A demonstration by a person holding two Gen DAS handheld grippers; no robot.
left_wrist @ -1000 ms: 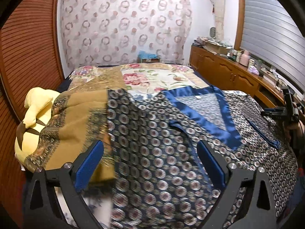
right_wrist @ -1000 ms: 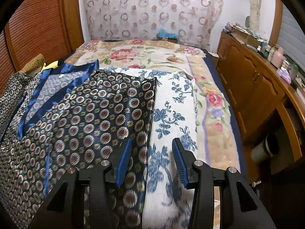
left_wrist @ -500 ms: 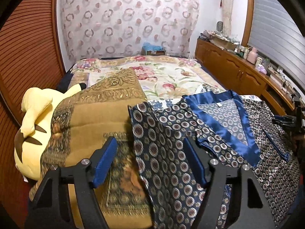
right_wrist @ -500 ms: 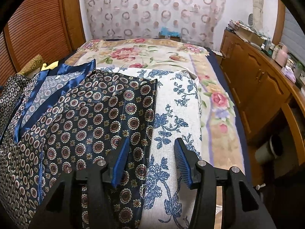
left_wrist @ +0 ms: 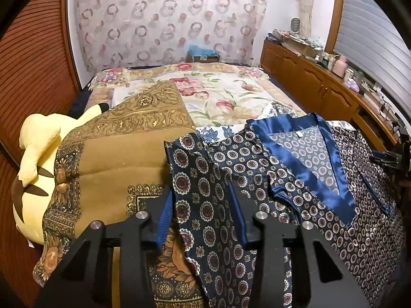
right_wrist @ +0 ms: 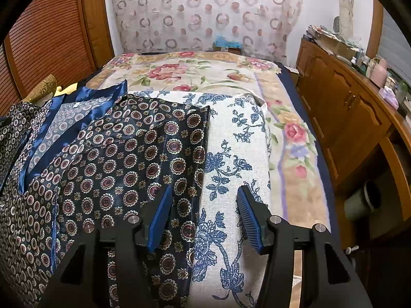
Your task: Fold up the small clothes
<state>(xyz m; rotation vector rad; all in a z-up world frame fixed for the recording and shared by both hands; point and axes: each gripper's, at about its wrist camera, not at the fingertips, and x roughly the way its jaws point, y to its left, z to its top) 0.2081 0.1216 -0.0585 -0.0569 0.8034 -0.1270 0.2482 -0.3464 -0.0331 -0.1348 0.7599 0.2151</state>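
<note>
Bed (right_wrist: 205, 77); left jaws closing around shirt (left_wrist: 205, 205) sleeve; right jaws spread, opening.

Left gripper (left_wrist: 203, 211): black two-finger frame with blue ribbed pads, pointing forward and downward; jaws closing, the patterned navy shirt sleeve (left_wrist: 205, 205) lying between the pads.
Left pads (left_wrist: 165, 211): not visibly pressing the cloth yet.
Right gripper (right_wrist: 203, 211): same black frame and blue pads, pointing forward and downward; jaws opening, the edge of the shirt's other sleeve under the gap, nothing gripped.
</note>
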